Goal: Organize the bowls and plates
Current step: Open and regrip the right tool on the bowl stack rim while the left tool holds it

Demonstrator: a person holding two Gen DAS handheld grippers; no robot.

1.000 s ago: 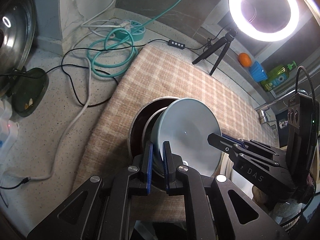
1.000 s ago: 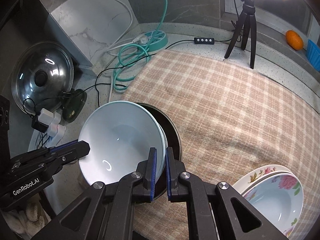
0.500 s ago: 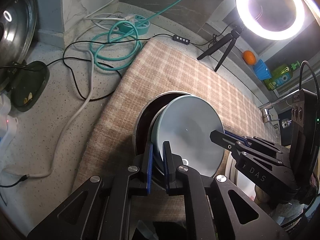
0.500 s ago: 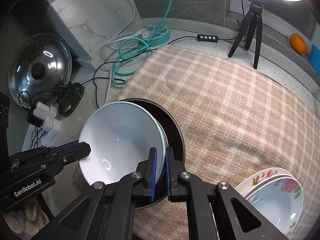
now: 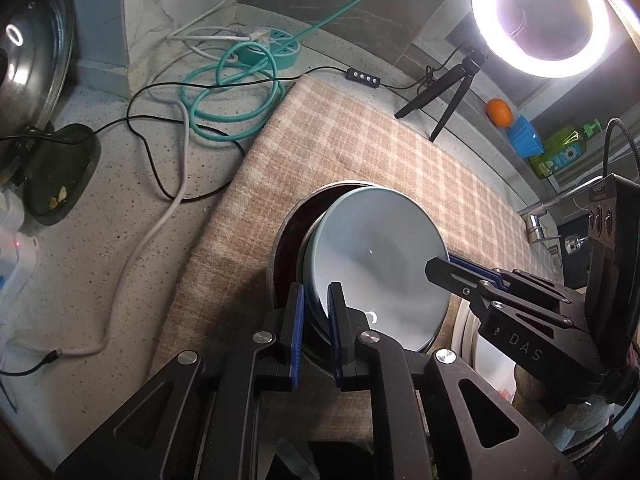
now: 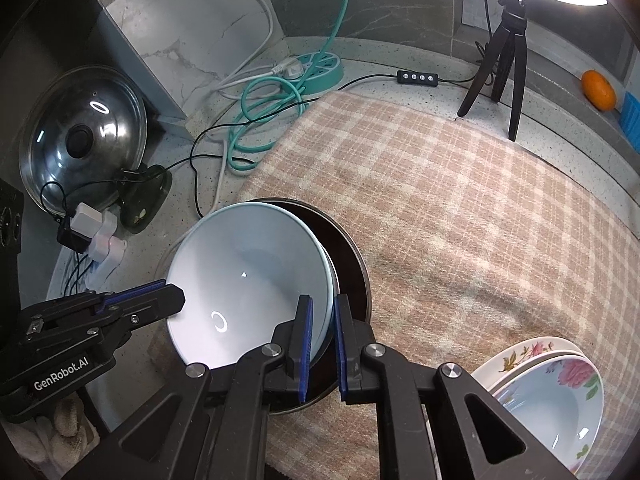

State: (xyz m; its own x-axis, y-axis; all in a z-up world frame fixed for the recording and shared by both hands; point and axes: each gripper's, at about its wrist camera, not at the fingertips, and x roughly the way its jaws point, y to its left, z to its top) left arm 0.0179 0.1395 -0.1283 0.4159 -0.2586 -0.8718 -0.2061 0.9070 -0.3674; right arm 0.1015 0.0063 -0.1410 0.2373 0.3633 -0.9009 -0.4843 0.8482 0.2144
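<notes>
Pale blue bowl (image 5: pixel 376 256): glazed and smooth. It sits tilted inside a dark metal-rimmed pan (image 6: pixel 348 256), with a second pale rim just under it, and is gripped at opposite edges.

Left gripper (image 5: pixel 316 292): blue pads straddle the near rim of the pale blue bowl. The jaws are nearly closed and are opening a little, with the rim between them and apparently pinched.

Right gripper (image 6: pixel 322 304): it has the same narrow stance on the opposite rim. Its jaws are likewise beginning to part, with the rim between the pads.

Checked cloth (image 6: pixel 460 200): beige plaid, spread over the speckled counter under the pan.

Floral bowls (image 6: pixel 560 400): two are nested on the cloth's near right corner, well apart from the pan.

Further items: a coiled teal cable (image 5: pixel 232 92) lies beside the cloth's far edge. A pot lid (image 6: pixel 80 136) leans at the left wall. A ring light (image 5: pixel 540 16) stands on a tripod at the back, with an orange (image 5: pixel 499 112) near it.

Hazards, judged:
- If one side releases before the other, the tilted bowl may swing down and knock the rim beneath, which could chip the glaze.
- If the pads catch the rim as they pull away, they could lift or drag the bowl and leave it off-centre in the pan.
- If the pan is pushed sideways, the cloth could ruck up.
</notes>
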